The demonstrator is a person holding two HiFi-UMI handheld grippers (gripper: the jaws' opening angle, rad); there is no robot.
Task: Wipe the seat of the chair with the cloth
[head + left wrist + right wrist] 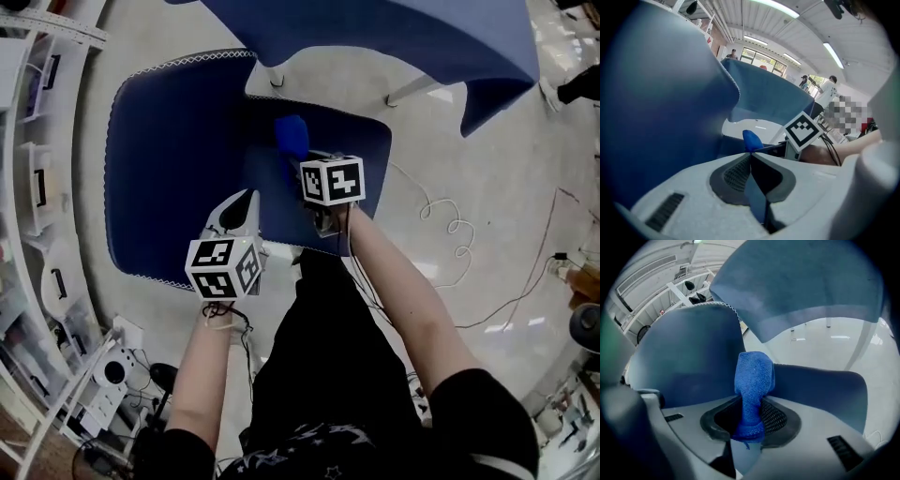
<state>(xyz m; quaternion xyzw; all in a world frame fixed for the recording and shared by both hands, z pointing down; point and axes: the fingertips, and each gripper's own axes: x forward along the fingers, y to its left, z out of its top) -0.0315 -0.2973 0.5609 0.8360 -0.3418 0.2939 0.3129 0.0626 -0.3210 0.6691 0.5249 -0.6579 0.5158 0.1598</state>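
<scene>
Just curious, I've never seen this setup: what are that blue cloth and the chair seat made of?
The cloth is likely microfibre or terry: a matte, fuzzy nap shows. The chair seat looks like smooth, matte blue upholstery with no visible weave, so fabric or leatherette; I can't tell which.

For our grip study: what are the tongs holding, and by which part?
The right tongs pinch the blue cloth by one end; the rest sticks out ahead. The left tongs are shut; whether they grip anything cannot be told.
</scene>
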